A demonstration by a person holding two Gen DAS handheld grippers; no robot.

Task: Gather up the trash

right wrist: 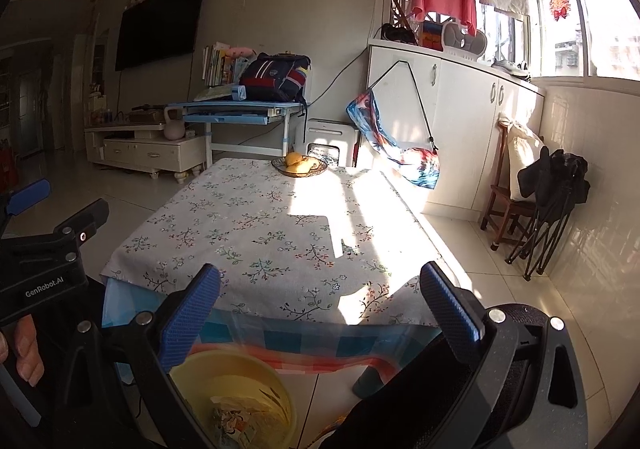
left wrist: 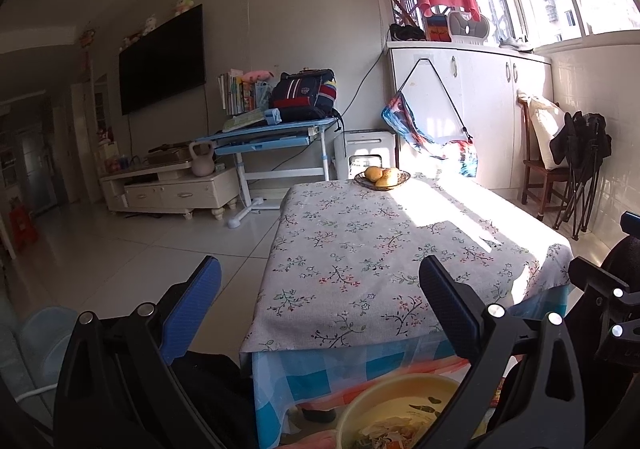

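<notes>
A yellow bin (left wrist: 404, 389) (right wrist: 248, 377) stands on the floor below the near edge of the table, with crumpled wrappers (left wrist: 394, 435) (right wrist: 236, 419) inside it. My left gripper (left wrist: 320, 263) hovers open above the bin and the table edge, with nothing between its blue fingers (left wrist: 196, 309). At much the same height over the near edge, my right gripper (right wrist: 320, 269) is open and holds nothing either. The table (left wrist: 340, 249) (right wrist: 240, 229) wears a floral cloth. On it I see only a fruit bowl (left wrist: 382, 179) (right wrist: 300, 165) at the far end.
A hand (right wrist: 24, 349) holds the left gripper's body (right wrist: 44, 261) at the left. A black chair back (right wrist: 500, 389) sits under my right gripper. A wooden chair (left wrist: 548, 173) and folded black stand (right wrist: 552, 209) line the right wall. A blue desk (left wrist: 276, 133) stands behind.
</notes>
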